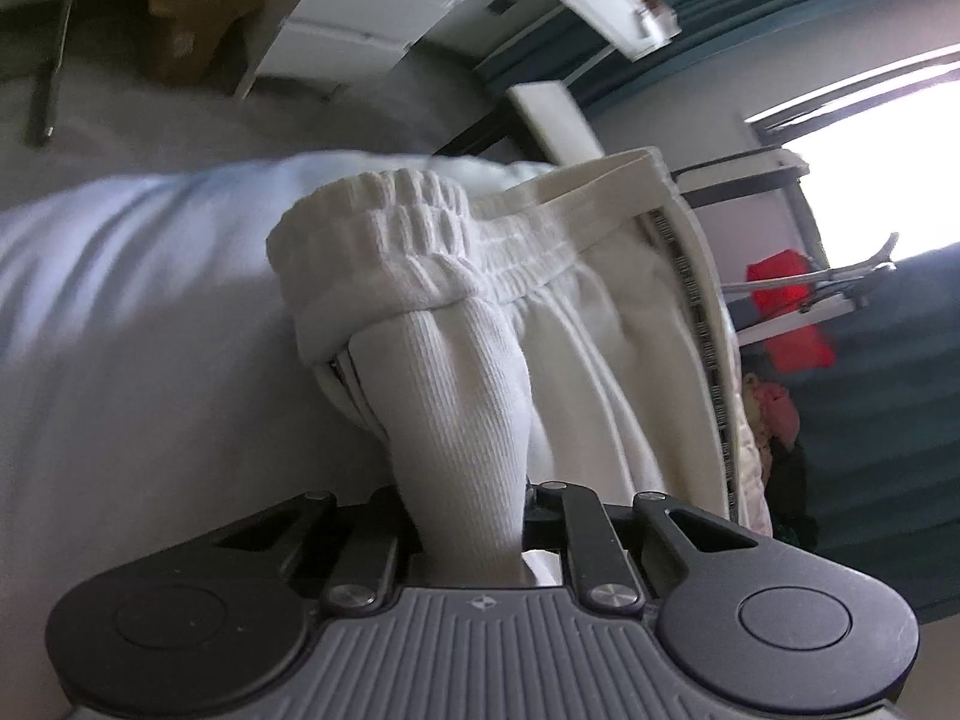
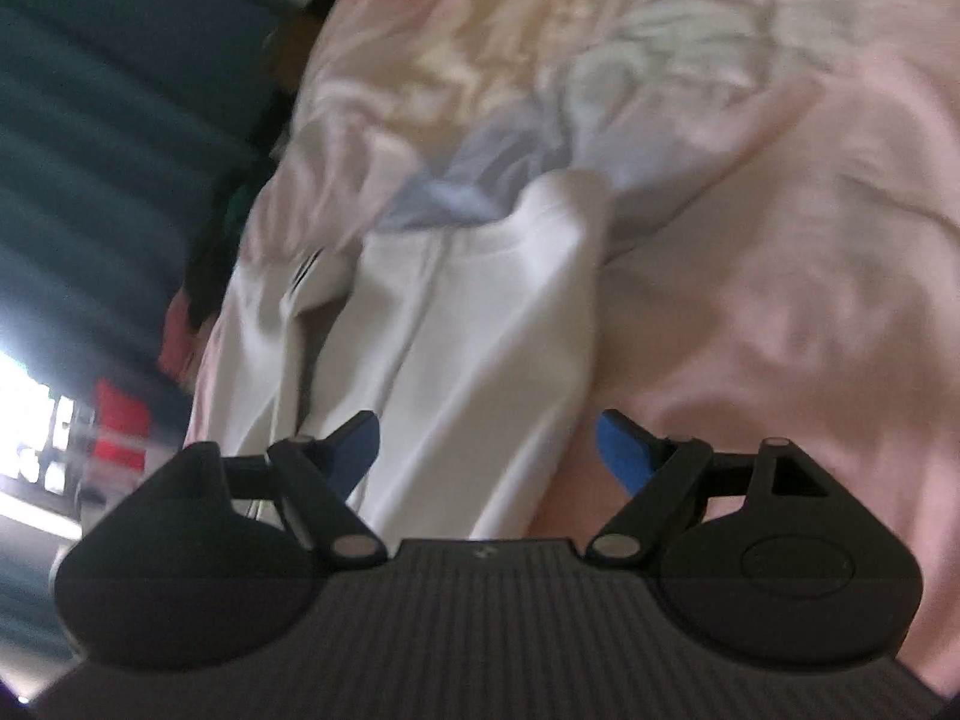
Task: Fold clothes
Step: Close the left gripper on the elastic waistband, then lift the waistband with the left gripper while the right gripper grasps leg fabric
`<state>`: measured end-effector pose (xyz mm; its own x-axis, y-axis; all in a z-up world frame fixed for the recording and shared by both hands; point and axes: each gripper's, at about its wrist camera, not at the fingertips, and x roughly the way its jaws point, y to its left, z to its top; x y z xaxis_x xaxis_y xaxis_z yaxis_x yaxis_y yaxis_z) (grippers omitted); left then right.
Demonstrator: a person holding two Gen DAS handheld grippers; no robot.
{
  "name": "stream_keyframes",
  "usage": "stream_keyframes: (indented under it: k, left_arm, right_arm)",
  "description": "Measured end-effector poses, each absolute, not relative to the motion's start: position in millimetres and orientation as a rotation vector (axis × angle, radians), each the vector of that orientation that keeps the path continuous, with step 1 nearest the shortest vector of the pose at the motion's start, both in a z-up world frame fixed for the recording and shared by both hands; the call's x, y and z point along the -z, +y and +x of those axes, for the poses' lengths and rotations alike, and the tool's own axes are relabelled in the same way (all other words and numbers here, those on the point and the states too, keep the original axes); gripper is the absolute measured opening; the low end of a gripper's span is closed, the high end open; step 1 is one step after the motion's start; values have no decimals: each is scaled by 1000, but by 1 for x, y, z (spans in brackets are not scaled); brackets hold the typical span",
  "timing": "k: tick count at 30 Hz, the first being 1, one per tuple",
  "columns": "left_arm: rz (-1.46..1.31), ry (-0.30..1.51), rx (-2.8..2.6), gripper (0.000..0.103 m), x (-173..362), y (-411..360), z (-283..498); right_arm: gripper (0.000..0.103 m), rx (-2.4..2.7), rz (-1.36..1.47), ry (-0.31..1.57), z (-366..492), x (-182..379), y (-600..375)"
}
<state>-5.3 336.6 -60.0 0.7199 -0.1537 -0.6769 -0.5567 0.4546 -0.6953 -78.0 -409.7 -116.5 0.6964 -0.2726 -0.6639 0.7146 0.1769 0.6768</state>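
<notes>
White sweatpants [image 1: 540, 300] hung ahead of my left gripper [image 1: 465, 504], clamped on ribbed cuff fabric to lift them; my right gripper [image 2: 489, 450] hovered spread wide over their leg, above the pink bedsheet [image 2: 780, 300].

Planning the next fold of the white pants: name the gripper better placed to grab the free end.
Right. The right gripper is open and empty, hovering over the white pants on the pink sheet. The left gripper is already shut on the pants' waistband end.
</notes>
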Motion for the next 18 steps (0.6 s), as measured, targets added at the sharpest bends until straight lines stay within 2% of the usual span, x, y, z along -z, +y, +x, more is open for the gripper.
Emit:
stream_keyframes:
  k: [10, 13, 15, 18]
  left_arm:
    - [-1072, 787, -273, 22, 67, 339, 1]
    - [-1045, 794, -290, 22, 67, 335, 7]
    - [-1049, 790, -291, 22, 68, 335, 7]
    - [-1069, 785, -286, 19, 71, 337, 5]
  right_arm:
    - [76, 813, 1361, 382, -85, 150, -428]
    - [57, 802, 1371, 350, -71, 156, -428]
    - [28, 763, 1364, 344, -61, 158, -429]
    - [13, 722, 1367, 335, -54, 162, -433]
